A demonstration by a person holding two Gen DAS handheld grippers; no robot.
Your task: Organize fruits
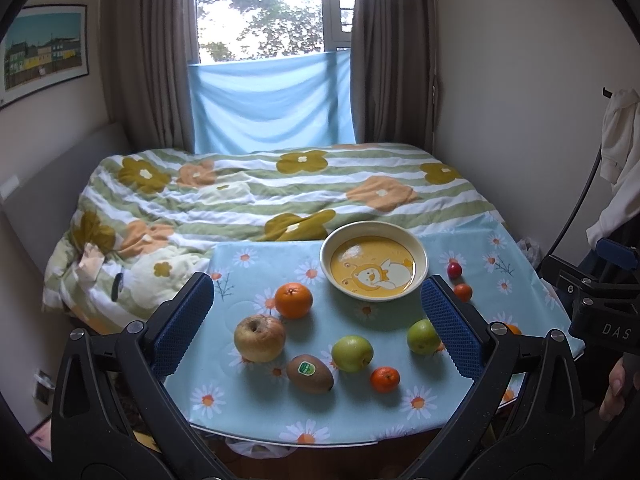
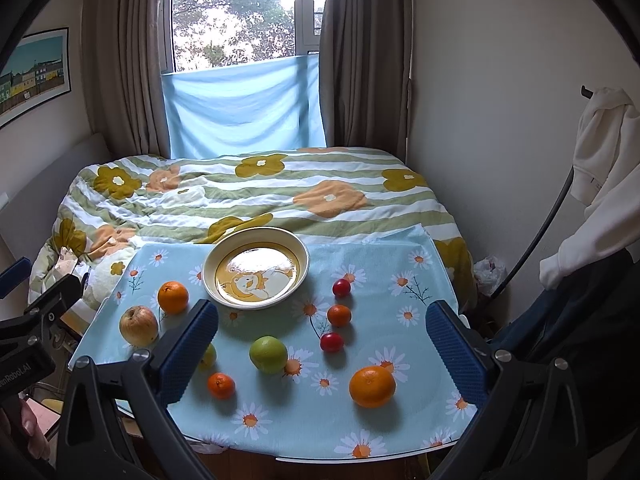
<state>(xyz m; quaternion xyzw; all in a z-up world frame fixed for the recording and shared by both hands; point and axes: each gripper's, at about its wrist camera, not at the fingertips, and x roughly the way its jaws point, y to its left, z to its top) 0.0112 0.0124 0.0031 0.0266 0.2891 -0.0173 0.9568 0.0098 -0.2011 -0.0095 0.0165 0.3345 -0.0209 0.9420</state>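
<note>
the left gripper is held wide apart above the near edge of the table, with nothing between its blue pads; the right gripper is likewise spread wide and empty. an empty yellow bowl is set at the far side of the daisy cloth. scattered loose in front of it are an apple, a large orange, a kiwi, two green apples, a small mandarin and, in the right view, two red fruits and another big orange. no fruit is seen in the bowl.
</note>
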